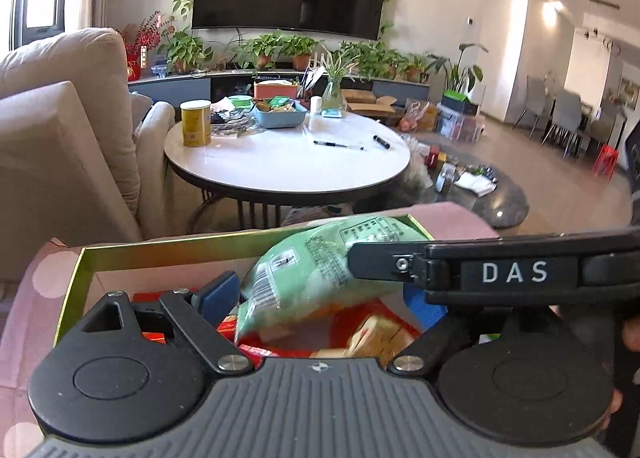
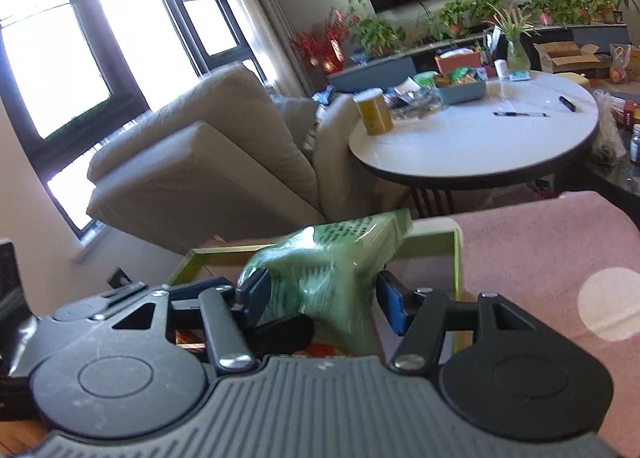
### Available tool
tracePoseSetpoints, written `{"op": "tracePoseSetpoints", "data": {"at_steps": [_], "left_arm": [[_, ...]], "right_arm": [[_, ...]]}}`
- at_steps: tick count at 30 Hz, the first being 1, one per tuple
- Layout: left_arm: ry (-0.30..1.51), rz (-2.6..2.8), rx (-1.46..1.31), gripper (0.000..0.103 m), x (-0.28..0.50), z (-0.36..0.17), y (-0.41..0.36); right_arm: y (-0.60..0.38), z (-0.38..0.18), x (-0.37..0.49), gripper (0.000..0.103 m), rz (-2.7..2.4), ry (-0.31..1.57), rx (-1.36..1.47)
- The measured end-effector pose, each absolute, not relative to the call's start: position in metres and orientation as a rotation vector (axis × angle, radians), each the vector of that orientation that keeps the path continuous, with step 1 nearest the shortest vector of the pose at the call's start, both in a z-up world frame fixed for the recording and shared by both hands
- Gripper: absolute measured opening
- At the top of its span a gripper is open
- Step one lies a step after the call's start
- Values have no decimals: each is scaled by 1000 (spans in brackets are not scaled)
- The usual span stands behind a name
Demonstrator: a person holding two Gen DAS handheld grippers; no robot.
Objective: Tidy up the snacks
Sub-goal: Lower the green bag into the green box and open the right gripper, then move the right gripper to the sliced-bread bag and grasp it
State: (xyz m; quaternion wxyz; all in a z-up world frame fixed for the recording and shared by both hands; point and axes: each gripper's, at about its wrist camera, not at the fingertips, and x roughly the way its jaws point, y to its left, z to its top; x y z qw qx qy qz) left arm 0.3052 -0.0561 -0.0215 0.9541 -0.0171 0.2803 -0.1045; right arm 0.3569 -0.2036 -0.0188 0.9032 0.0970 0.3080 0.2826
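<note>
We note the right gripper (image 2: 320,296) closed on one green snack bag (image 2: 336,278), blue pads pressing its crumpled middle so it hangs over the box rather than dropping. At its nine o'clock the left gripper (image 1: 320,294) stands wide, pads apart and clear of the bag (image 1: 320,278), probably readying to steady it. Beneath lies one gold-rimmed box (image 1: 168,248) on a pink spotted cloth (image 1: 24,322); inside, red packets and pale biscuit packs, count unclear. At twelve o'clock beyond, one round white table (image 1: 280,166) carries one yellow canister (image 1: 196,122), one blue tray (image 1: 280,118) and two pens.
</note>
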Motion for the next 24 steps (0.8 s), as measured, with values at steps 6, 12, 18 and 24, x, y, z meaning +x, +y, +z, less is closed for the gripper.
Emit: {"op": "tracePoseSetpoints", "data": {"at_steps": [6, 12, 18, 24], "left_arm": [[575, -202, -32, 88, 296, -17, -53], [535, -184, -48, 89, 281, -2, -46], [479, -156, -62, 92, 254, 21, -32], [441, -128, -91, 94, 224, 41, -17]], "right_arm": [[-211, -18, 346, 69, 545, 642, 195], [-219, -7, 337, 69, 535, 623, 225], [-230, 10, 321, 70, 541, 605, 253], [-238, 29, 299, 70, 566, 578, 282]]}}
